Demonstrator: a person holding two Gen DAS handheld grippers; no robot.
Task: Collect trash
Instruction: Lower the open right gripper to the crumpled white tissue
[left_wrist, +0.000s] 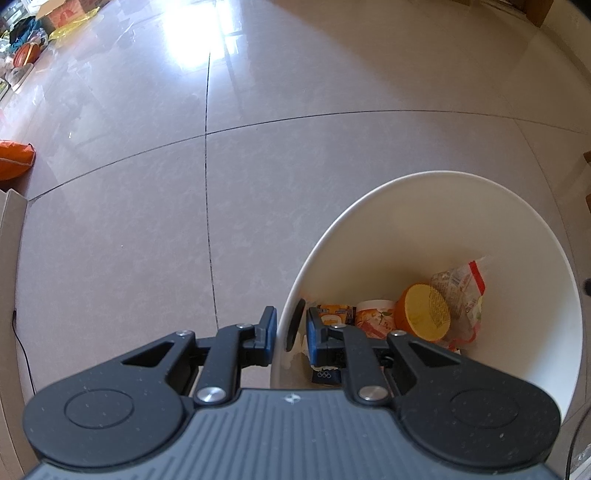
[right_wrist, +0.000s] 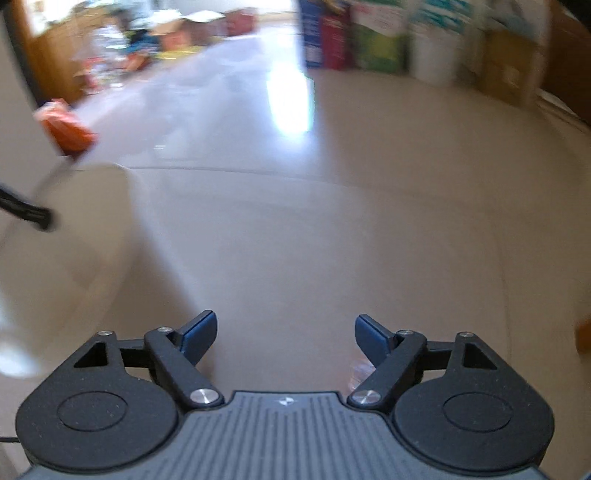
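Left tongs (left_wrist: 290, 328) clamped on white bin (left_wrist: 424, 206) rim, right tongs (right_wrist: 284, 334) agape above glossy tiled floor (left_wrist: 147, 221).

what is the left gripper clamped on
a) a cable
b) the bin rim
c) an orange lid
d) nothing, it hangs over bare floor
b: in the left wrist view the left gripper has one finger outside and one inside the white bin, pinching its rim; the orange lid lies loose inside.

One bin (left_wrist: 369, 229), two claws (left_wrist: 290, 328) (right_wrist: 284, 332)
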